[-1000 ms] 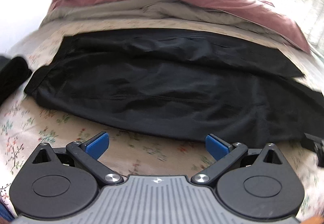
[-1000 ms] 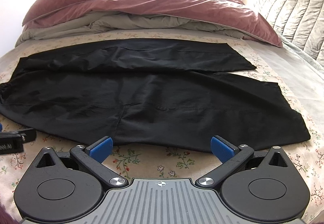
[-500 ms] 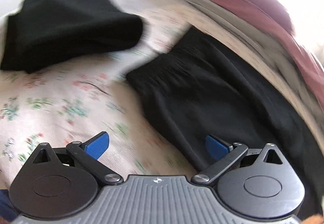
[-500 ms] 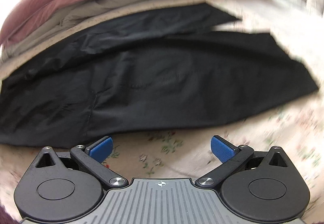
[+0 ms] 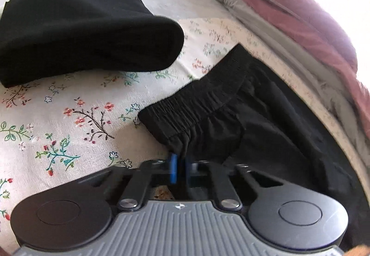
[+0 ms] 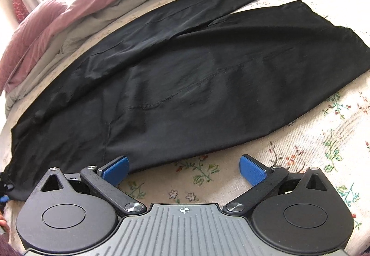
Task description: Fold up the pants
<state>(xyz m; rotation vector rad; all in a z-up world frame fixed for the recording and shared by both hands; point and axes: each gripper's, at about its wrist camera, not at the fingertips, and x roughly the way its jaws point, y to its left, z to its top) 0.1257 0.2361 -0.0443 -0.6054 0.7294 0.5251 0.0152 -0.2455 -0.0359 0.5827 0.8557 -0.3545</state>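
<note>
Black pants [image 6: 185,75] lie spread flat on the floral bedsheet [image 6: 300,152], both legs running to the right. In the left wrist view the elastic waistband [image 5: 196,103] shows, and my left gripper [image 5: 181,168] is shut on its near corner. My right gripper [image 6: 182,169] is open and empty, just above the sheet at the near edge of the pants' lower leg; its left pad [image 6: 115,169] sits at the fabric's hem line.
A folded black garment [image 5: 81,31] lies on the sheet to the left of the waistband. A pink and grey duvet [image 6: 69,15] is bunched along the far side of the bed, beyond the pants.
My left gripper swung to the waistband end and closed on the waistband corner. My right gripper stayed open and moved closer over the near leg's edge, its view tilting.
</note>
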